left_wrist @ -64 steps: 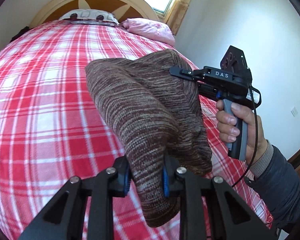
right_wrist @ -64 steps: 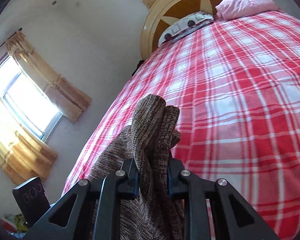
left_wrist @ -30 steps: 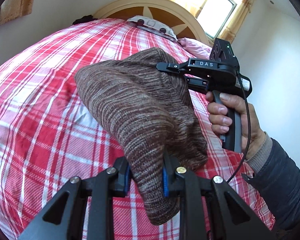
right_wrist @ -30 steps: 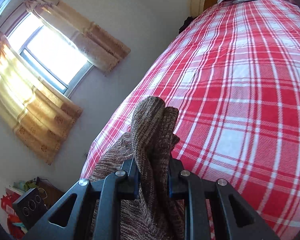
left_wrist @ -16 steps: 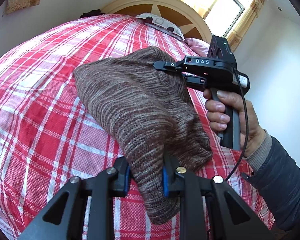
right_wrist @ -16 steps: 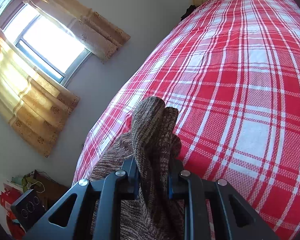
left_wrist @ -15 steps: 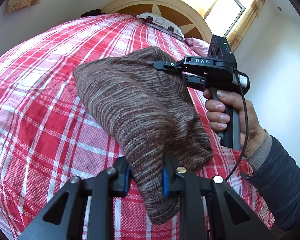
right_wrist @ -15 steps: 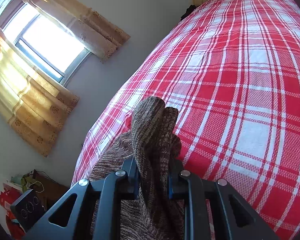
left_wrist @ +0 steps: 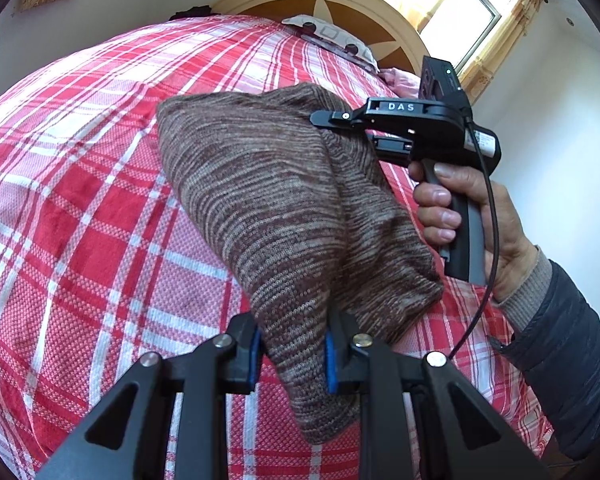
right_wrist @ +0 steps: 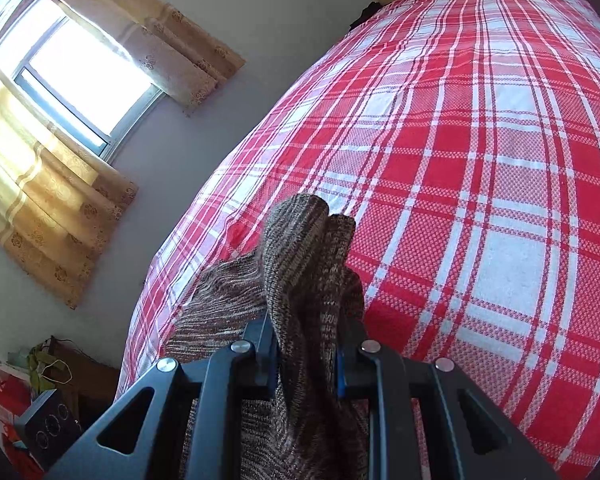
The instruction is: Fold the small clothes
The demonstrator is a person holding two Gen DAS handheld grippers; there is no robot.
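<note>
brown striped knit garment held up off the bed between both tools — left hand-held gripper at bottom of the left wrist view, narrow gap, blue pads pinched on a bunched lower corner of the knit, a tail of cloth hanging below and past the fingers. from that pinch the garment rises up and away in a slack, doubled drape toward the right hand-held gripper, which enters from the right, black body marked "das", its tip buried in the knit's upper right edge. person's right hand wraps the grip handle, grey cuff and dark sleeve behind, a cable running down from the tool. right wrist view: right hand-held gripper nearly closed on a thick vertical bundle of the garment, folds sticking up above the fingers, the rest spilling down and left below the tool. bed cover is red and white plaid, under and beyond the garment in both views — can't tell whether the lowest fold touches it. far end: round wooden headboard, patterned pillow, pink pillow. window with yellow curtains on the wall left of the bed in the right wrist view.
</note>
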